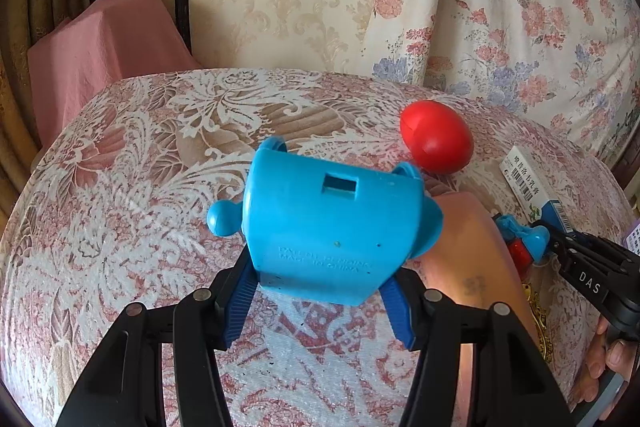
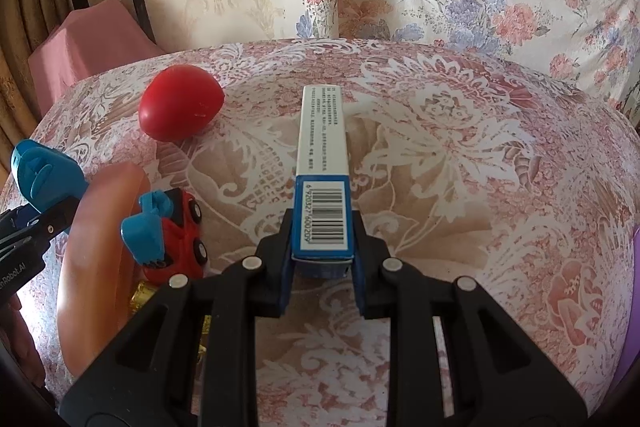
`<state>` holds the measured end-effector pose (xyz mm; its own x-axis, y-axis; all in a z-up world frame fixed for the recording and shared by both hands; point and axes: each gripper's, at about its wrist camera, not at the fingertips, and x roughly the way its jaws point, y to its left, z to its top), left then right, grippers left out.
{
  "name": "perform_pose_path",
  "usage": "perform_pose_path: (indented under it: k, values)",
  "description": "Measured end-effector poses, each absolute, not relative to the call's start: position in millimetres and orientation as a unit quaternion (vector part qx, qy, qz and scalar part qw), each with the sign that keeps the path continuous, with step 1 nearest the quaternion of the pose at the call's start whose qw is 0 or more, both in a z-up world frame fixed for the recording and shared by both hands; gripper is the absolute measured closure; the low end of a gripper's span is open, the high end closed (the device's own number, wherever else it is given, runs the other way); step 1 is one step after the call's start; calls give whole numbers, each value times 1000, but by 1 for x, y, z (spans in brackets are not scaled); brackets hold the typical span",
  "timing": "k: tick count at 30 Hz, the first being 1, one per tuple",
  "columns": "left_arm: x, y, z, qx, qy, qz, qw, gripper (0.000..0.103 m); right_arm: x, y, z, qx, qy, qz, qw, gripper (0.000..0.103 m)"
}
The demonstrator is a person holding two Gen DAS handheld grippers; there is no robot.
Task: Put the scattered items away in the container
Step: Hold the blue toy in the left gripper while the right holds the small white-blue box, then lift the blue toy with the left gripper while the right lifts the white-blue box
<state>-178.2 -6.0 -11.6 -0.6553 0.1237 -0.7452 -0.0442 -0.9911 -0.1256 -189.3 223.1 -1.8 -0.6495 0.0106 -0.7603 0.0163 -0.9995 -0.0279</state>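
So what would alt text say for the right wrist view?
The right gripper is shut on a long blue-and-white box above a floral tablecloth. Left of it are a red egg, a red toy car and an orange bowl.

blue toy shell (image 1: 332, 227): moulded "MADE IN CHINA", line above illegible | right gripper (image 1: 560, 247) body: "DAS" | left gripper (image 2: 60, 223) body: "…nRobot.AI" | carton (image 2: 322, 171): barcode, digits partly legible "6 920327 600209"; Chinese small print unreadable
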Motion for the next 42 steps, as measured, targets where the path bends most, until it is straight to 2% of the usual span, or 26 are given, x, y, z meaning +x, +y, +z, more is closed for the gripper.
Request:
perform_pose_path:
  k: [42]
  values:
    - [-180, -2, -13, -418, -32, 907, 38, 46, -188, 218, -2, 419, 37, -907, -8, 75]
